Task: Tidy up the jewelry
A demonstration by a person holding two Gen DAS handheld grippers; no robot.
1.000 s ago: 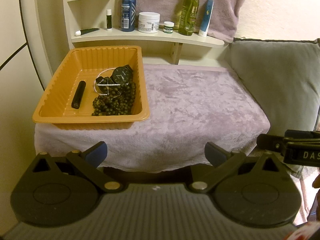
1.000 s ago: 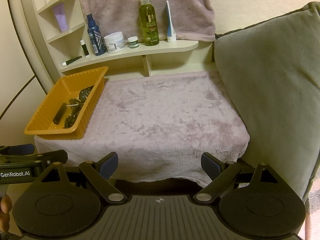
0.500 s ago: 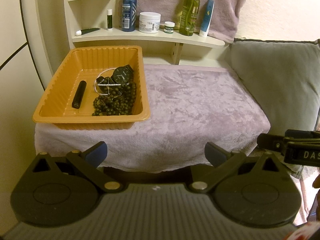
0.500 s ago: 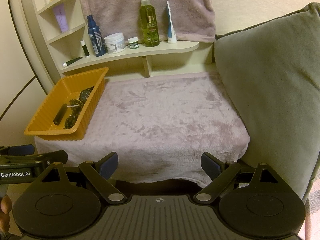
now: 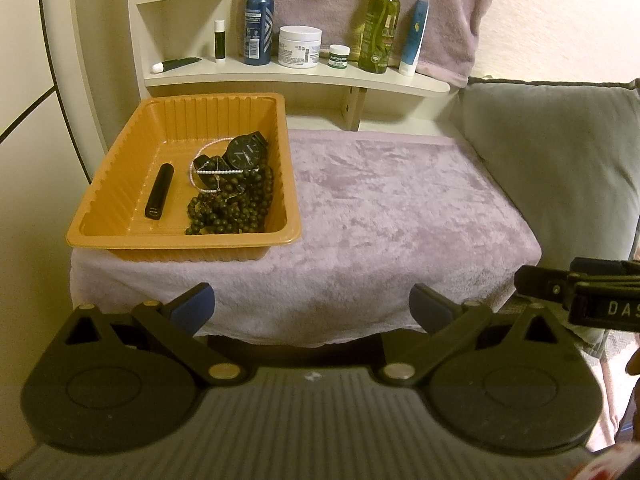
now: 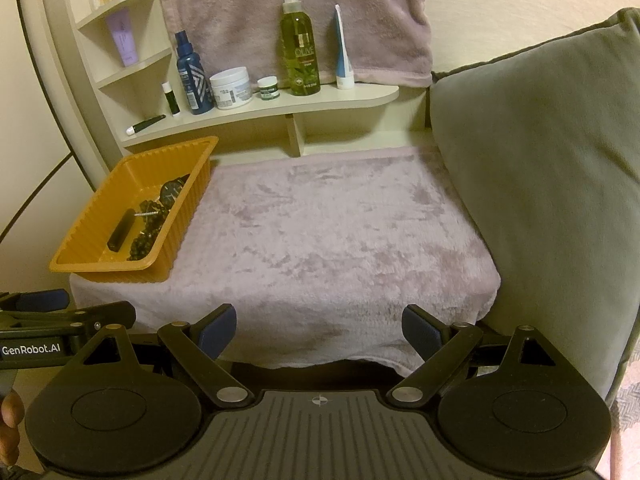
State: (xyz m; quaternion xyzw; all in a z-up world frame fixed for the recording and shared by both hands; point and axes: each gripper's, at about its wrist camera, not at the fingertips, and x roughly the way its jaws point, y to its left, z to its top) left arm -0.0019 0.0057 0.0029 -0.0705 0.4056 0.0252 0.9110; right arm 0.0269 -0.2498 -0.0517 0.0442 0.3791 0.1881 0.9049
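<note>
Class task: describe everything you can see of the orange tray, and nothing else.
The orange tray is a rectangular tub of what looks like thin moulded plastic, with ribbed walls and a flat, flared rim. It sits level on the left end of the plush lilac cover, just below the shelf. Inside lie a black tube, a dark bead string, a pearl strand and a black watch. No gripper touches it.

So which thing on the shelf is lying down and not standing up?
The thin dark green tube with the white cap, at the shelf's left end. The blue spray bottle, white jar and green spray bottle all stand upright.
</note>
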